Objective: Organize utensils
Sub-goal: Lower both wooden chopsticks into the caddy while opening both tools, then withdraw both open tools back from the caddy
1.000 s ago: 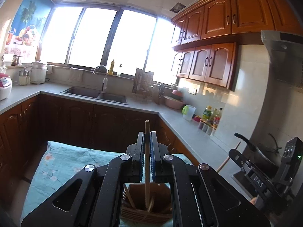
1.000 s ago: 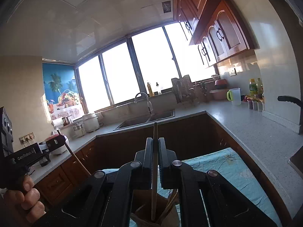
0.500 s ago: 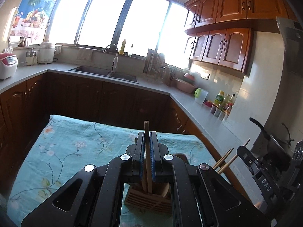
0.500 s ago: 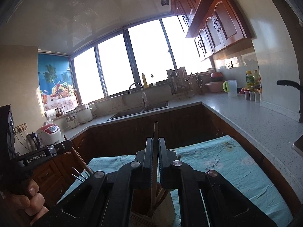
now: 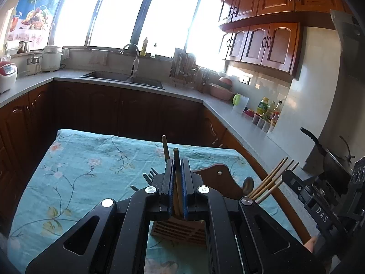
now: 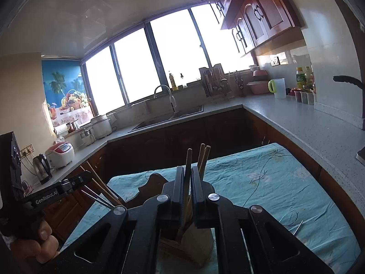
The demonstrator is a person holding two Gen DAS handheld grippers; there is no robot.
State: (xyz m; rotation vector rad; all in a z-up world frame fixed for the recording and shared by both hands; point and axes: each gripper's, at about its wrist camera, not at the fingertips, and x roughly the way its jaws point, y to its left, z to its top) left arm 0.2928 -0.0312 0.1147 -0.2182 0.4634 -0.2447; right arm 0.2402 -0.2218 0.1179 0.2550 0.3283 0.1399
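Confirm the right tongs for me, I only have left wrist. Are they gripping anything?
Observer: Yes. The right tongs are shut on one wooden chopstick, held upright.
Operator: Lined up with the holder?
Observer: The wooden holder sits directly below them, and the chopstick's lower end appears to reach into it.
Operator: Any strays on the cloth on that side?
Observer: One thin rod lies on the teal cloth to the right of the tongs. I cannot tell what it is.

Wooden chopsticks [image 5: 269, 183], slatted wooden holder [image 5: 180, 231], matt floral cloth [image 5: 75, 171].
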